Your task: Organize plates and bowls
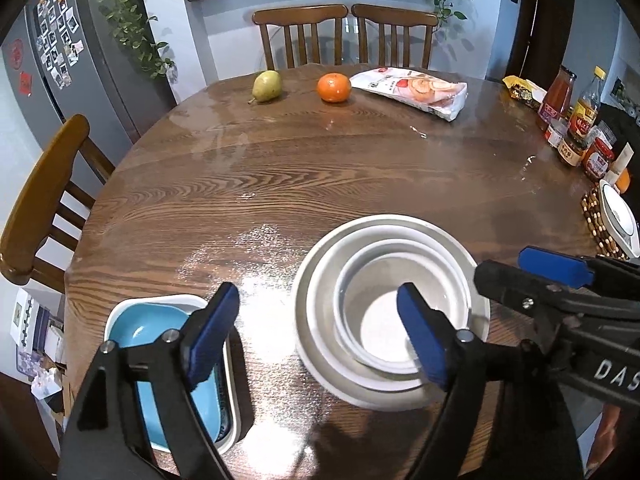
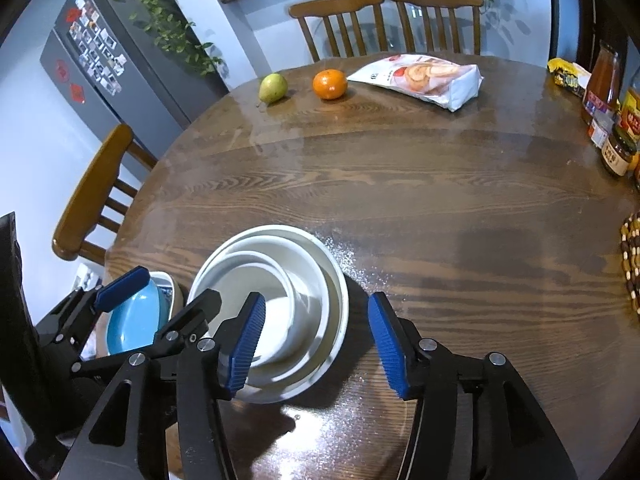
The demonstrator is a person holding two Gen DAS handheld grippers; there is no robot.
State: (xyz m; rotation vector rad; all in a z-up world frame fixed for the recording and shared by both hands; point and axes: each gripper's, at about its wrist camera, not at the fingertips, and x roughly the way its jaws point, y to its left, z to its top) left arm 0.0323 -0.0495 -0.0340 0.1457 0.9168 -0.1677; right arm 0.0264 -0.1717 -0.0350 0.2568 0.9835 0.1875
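Note:
A stack of nested white bowls (image 1: 320,304) (image 2: 328,280) sits on the round wooden table (image 1: 320,168) near its front edge. Left of it, a blue dish (image 1: 132,324) (image 2: 132,324) lies inside a white rectangular dish (image 1: 236,420). My left gripper (image 1: 316,336) is open and holds nothing; one finger hovers over the blue dish, the other over the innermost bowl. My right gripper (image 2: 316,348) is also open, its jaws straddling the stack's right rim without touching it. Each gripper shows at the edge of the other's view.
A pear (image 1: 266,86), an orange (image 1: 334,87) and a snack bag (image 1: 412,90) lie at the far side. Bottles and jars (image 1: 576,128) crowd the right edge, beside a beaded mat (image 1: 596,220) carrying a white plate (image 1: 618,216). Wooden chairs (image 1: 44,200) ring the table.

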